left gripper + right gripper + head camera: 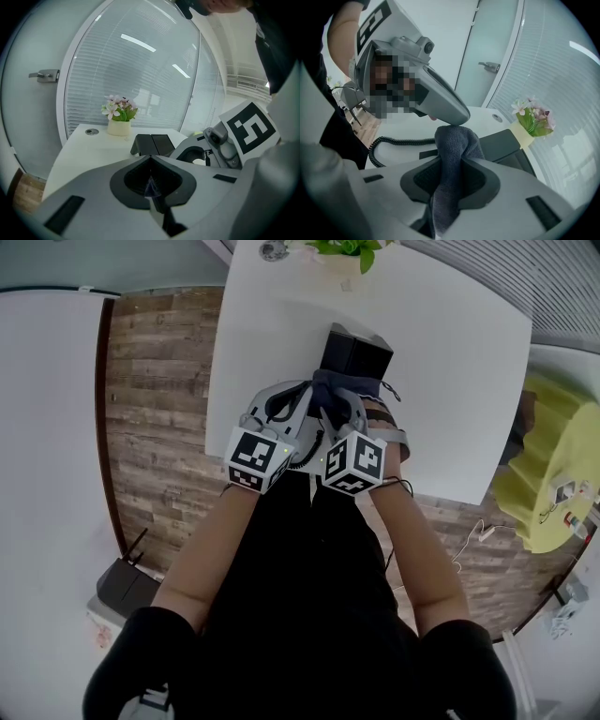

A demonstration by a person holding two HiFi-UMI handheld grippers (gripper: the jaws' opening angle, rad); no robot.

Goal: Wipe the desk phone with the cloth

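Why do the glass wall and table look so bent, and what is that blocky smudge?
Left gripper view: the wide lens bows the glass wall, where light streaks glare, and the corners go black. Right gripper view: the mosaic was added afterwards; the cloth in the jaws is sharp. Head view: the table edges curve.

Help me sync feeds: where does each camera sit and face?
Head view: on the head, facing down at table, phone, forearms, left gripper and right gripper meeting at the cloth.
Left gripper view: on that gripper, facing across the phone toward flowers; own jaws nip cloth.
Right gripper view: on that gripper, facing phone; own jaws clamp cloth.
Gripper views share phone, flowers.
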